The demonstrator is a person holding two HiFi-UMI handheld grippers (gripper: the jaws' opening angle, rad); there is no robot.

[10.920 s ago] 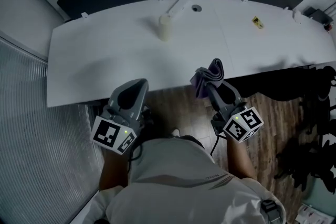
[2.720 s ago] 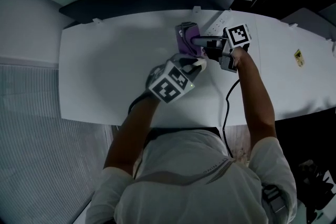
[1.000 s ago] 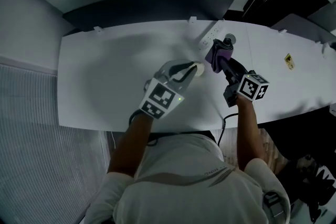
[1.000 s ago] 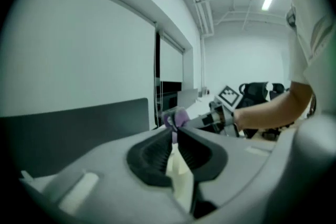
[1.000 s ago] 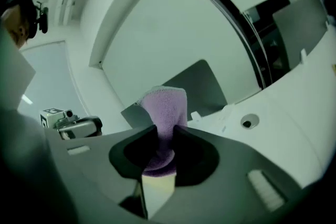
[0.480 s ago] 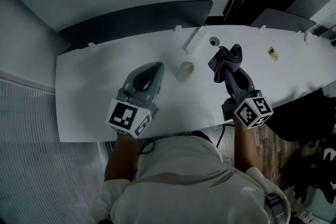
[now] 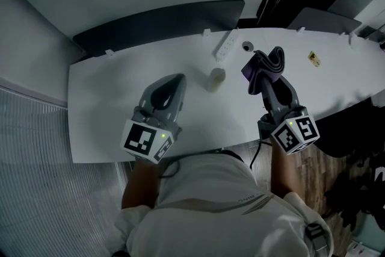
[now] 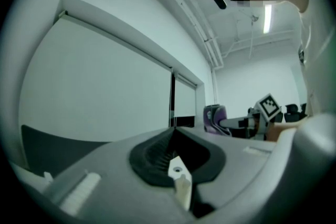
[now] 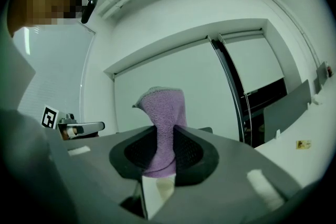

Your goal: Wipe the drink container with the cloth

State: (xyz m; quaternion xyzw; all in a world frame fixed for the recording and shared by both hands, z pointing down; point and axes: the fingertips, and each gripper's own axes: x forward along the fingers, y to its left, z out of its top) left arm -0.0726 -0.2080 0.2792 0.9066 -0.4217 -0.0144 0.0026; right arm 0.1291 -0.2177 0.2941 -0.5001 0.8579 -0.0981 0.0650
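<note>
I saw the L gripper point(image 7: 173, 80) w/ jaws pressed together, nothing between them. The R gripper point(image 7: 265, 80) was clamped on the purple cloth point(image 7: 269, 62), which stuck up past its tips. The drink container point(image 7: 216, 78) stood upright mid-frame on the white table point(image 7: 102, 99), between both grippers, touching neither. A dark partition point(image 7: 162, 14) ran behind the table, upper frame.

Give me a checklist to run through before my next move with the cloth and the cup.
1. Drink container upright on the table, apart from both grippers: ok.
2. Cloth clamped in the right gripper: ok.
3. Left gripper ready to steady the drink container: not ok, it is empty and its jaws are together.
4. Power strip not touching the drink container: ok.
5. Drink container's surface clean: cannot tell, too small.
</note>
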